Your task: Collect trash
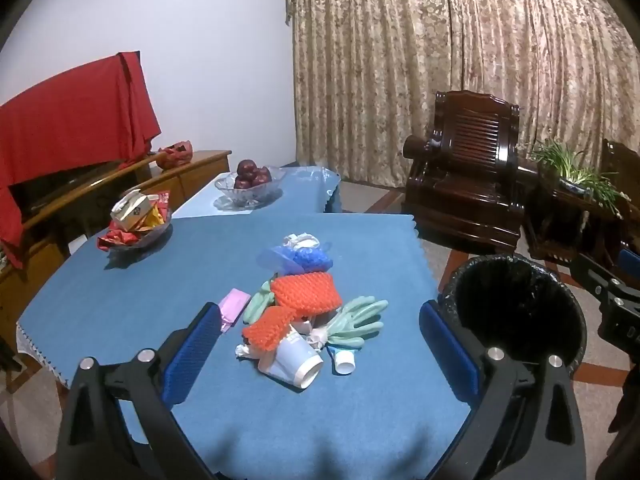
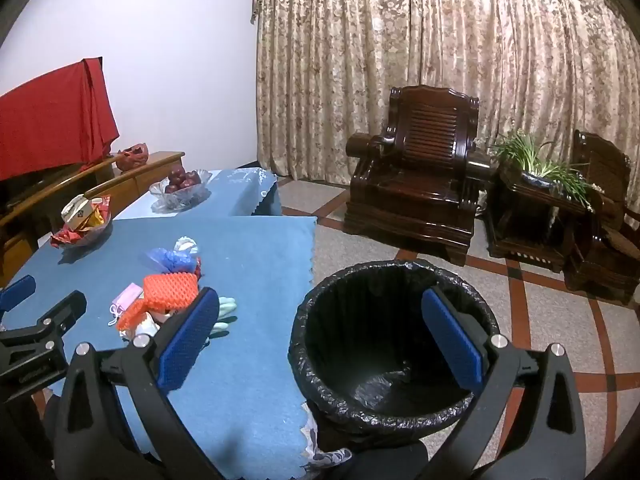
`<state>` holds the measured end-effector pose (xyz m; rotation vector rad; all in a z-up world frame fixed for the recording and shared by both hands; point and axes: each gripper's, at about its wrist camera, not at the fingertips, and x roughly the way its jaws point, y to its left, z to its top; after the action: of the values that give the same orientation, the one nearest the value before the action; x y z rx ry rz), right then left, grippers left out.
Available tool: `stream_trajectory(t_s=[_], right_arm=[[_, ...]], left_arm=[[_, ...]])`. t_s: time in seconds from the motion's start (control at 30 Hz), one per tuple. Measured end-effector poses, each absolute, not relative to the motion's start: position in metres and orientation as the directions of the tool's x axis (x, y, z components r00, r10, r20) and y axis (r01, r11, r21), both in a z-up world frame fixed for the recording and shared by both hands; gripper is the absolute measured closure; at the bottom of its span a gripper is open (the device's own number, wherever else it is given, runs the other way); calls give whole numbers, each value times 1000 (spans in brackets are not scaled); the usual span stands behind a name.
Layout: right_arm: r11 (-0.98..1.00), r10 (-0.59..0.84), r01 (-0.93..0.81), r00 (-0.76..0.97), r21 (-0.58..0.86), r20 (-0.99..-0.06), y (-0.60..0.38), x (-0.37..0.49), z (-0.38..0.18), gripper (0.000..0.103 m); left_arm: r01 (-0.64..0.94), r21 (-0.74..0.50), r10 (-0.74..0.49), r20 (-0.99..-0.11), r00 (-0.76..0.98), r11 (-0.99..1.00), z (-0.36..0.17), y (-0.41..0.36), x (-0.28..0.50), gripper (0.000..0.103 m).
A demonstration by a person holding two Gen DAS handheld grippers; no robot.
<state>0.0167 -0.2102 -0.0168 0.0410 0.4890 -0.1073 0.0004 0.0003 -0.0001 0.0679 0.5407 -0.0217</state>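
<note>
Two grippers hang spread wide and empty above the blue-clothed table (image 1: 120, 292), so the collecting has not begun.

At the left of the left wrist view, a shallow glass dish of red and yellow snack packets (image 1: 134, 224) sits near the table's far edge, and a clear glass bowl of dark red apples (image 1: 250, 186) stands behind it on a second table; neither looks like trash, so both are best left alone.

In the middle of that view lies the pile of litter. A flat pink packet (image 1: 232, 306) marks its left edge, just beside the left gripper's (image 1: 318, 344) left pad. Next come two orange foam fruit nets (image 1: 308, 294), with a blue foam net and clear blue wrapper (image 1: 306, 258) behind them. In front lie a tipped white paper cup (image 1: 296, 362), crumpled tissue and a small white tube. A pale green rubber glove (image 1: 356, 320) trails off to the right.

At the right stands the round bin lined with a black plastic bag (image 1: 516, 300), close against the table's edge. In the right wrist view the right gripper (image 2: 324, 336) hovers over its rim, jaws parted with nothing between them.

I judge the first pick belongs to the left gripper. It would do well to take a top item, such as an orange net, squeezing the foam across its middle so it does not spring free. The cup would crush less if pinched by its rim. Short carries to the bin should avoid dragging neighbours off the cloth.
</note>
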Motion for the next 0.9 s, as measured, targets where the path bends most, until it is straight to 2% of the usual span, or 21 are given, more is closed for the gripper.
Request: stream_trajectory(t_s=[0.9], right_arm=[[994, -96, 113, 878, 7, -469, -209, 17, -17, 5]], left_arm=[[40, 58, -4, -512, 859, 998, 0, 0, 0, 6]])
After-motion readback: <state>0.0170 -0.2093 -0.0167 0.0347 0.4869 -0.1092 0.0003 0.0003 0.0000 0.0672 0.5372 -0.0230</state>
